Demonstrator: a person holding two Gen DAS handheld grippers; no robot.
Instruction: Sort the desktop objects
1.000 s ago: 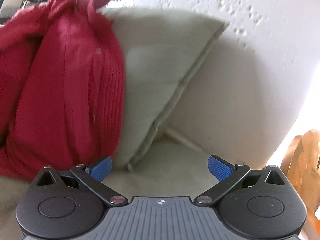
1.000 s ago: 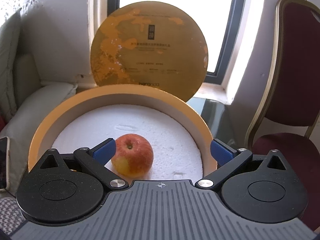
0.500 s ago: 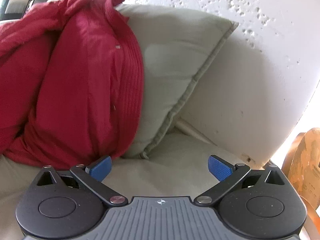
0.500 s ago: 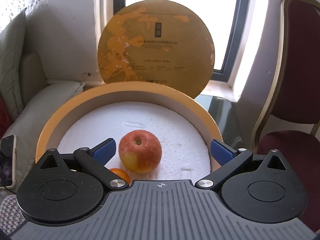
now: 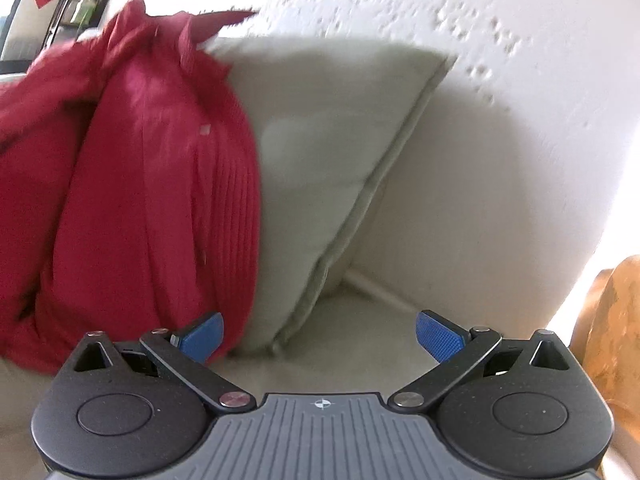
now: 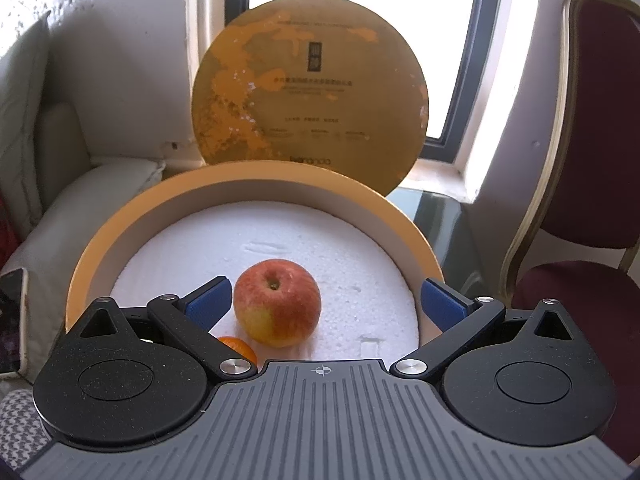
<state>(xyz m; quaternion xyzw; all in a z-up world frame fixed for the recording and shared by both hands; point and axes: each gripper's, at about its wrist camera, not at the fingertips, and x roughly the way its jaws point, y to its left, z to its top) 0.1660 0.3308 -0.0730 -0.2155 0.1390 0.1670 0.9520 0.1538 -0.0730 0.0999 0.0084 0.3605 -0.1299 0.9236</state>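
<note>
**Both grippers empty, fruit in the box**

Left wrist view: our left gripper (image 5: 319, 334) has jaws apart before a beige cushion (image 5: 328, 168) and red cloth (image 5: 140, 200).

Right wrist view: our right gripper (image 6: 326, 300), jaws apart, frames the apple (image 6: 277, 302) at frame centre in the round box (image 6: 256, 184); an orange (image 6: 236, 347) peeks lower left.

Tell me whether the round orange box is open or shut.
Open. The round orange box shows its white foam floor, holding an apple and a small orange fruit; its lid stands upright behind it.
</note>
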